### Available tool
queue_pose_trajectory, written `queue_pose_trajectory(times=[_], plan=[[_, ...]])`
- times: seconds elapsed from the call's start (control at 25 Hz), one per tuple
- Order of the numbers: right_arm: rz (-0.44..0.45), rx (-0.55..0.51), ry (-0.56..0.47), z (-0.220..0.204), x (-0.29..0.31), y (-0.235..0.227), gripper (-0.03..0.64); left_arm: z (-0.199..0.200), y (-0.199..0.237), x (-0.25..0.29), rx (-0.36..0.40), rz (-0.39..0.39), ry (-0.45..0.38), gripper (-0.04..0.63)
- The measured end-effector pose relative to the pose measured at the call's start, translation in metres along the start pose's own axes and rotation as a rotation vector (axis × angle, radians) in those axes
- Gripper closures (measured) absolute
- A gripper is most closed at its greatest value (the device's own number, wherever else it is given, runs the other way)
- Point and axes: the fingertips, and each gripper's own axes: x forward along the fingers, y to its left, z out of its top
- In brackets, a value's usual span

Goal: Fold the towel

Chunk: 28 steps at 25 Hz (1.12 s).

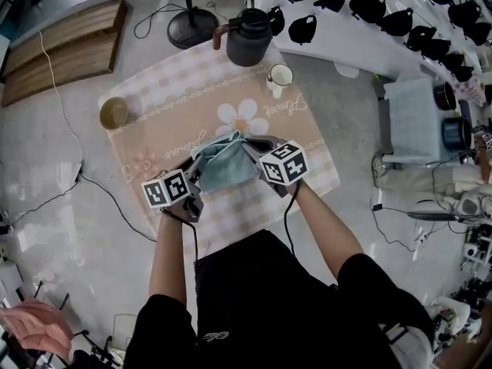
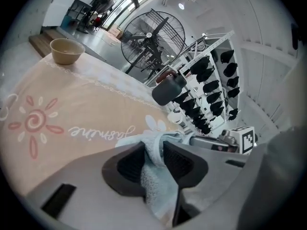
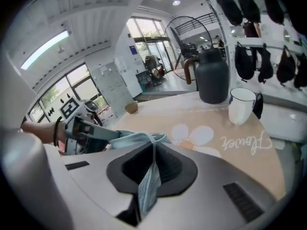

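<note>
Towel (image 1: 223, 166), pale blue, hangs bunched between the two grippers over the middle of the flower-print tablecloth (image 1: 157, 102). Left gripper (image 1: 197, 172) is clamped on a thick fold of it. Right gripper (image 1: 251, 149) is pinched tight on a thin edge. Bowl (image 1: 114, 113), dark jug (image 1: 248, 38) and mug (image 1: 280, 76) stand well apart.

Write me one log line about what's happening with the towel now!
task: fold towel | left gripper: shut on towel | right gripper: shut on towel | towel: bunched between them, over tablecloth
</note>
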Motion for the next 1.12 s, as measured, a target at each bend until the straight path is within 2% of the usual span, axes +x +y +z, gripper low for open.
queue_pose_trajectory(times=[0.08, 0.16, 0.2, 0.44, 0.72, 0.76, 0.8, 0.84, 0.88, 1.12], plan=[[-0.019, 0.049, -0.02, 0.003, 0.005, -0.008, 0.594, 0.003, -0.01, -0.001, 0.0, -0.05, -0.015, 0.446], [-0.028, 0.067, -0.056, 0.008, 0.006, -0.01, 0.459, 0.008, -0.019, -0.006, 0.015, -0.084, -0.044, 0.353], [-0.032, 0.065, -0.072, 0.01, 0.005, -0.009, 0.423, 0.012, -0.021, -0.011, 0.033, -0.08, -0.065, 0.336], [-0.05, -0.014, -0.109, 0.018, -0.013, 0.007, 0.408, 0.032, -0.012, -0.055, 0.122, 0.06, -0.239, 0.33], [-0.098, -0.113, -0.213, 0.029, -0.064, 0.035, 0.411, -0.001, -0.027, -0.08, 0.241, 0.197, -0.232, 0.331], [-0.093, -0.127, -0.217, 0.025, -0.071, 0.041, 0.416, -0.012, -0.031, -0.08, 0.254, 0.204, -0.215, 0.342], [-0.091, -0.135, -0.22, 0.021, -0.078, 0.047, 0.457, -0.023, -0.037, -0.081, 0.271, 0.212, -0.197, 0.382], [-0.092, -0.14, -0.224, 0.016, -0.084, 0.051, 0.527, -0.033, -0.042, -0.083, 0.292, 0.228, -0.19, 0.467], [-0.092, -0.147, -0.23, 0.01, -0.091, 0.056, 0.6, -0.042, -0.047, -0.087, 0.315, 0.251, -0.194, 0.585], [-0.053, -0.207, -0.231, -0.028, -0.106, 0.092, 0.615, -0.09, -0.072, -0.109, 0.379, 0.351, -0.229, 0.591]])
